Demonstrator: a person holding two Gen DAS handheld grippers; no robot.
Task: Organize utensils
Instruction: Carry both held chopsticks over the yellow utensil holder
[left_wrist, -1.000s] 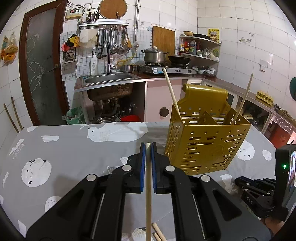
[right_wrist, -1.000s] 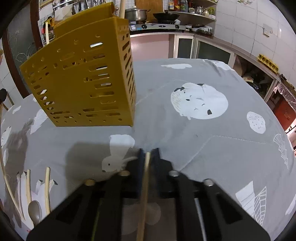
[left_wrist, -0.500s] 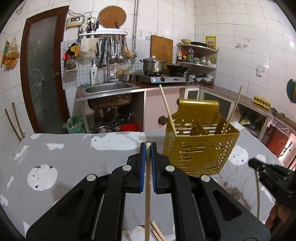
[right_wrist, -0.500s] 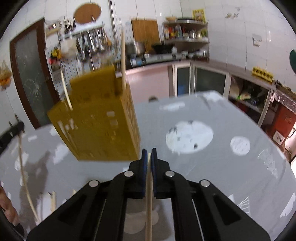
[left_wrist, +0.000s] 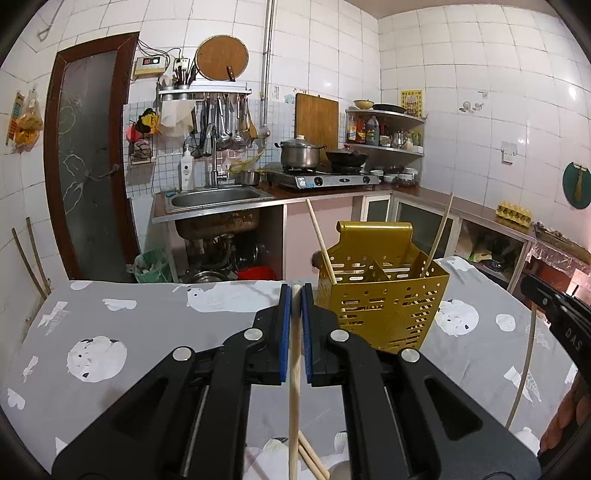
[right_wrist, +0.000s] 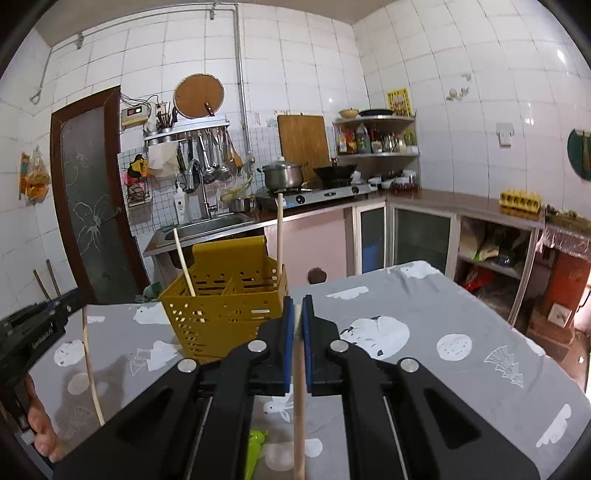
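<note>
**A:** How far along is the sorting on the grey-clothed desk (left_wrist: 147, 332)?

**B:** Partly done, by the look of it. The yellow holder (left_wrist: 384, 295) stands upright on the desk with two chopsticks already leaning in its compartments, one at each end. At least two more chopsticks (left_wrist: 312, 456) lie loose on the cloth near the camera, so work remains.

**A:** And the grippers?

**B:** Both are closed to a narrow slit, each clamped on a pale chopstick. The left gripper (left_wrist: 293, 295) pinches its chopstick (left_wrist: 293, 387) just left of the holder, above the desk. The right gripper (right_wrist: 298, 310) grips another chopstick (right_wrist: 299, 406) beside the holder's right corner. Neither stick is in the holder yet; dropping them in looks like the next step.
</note>
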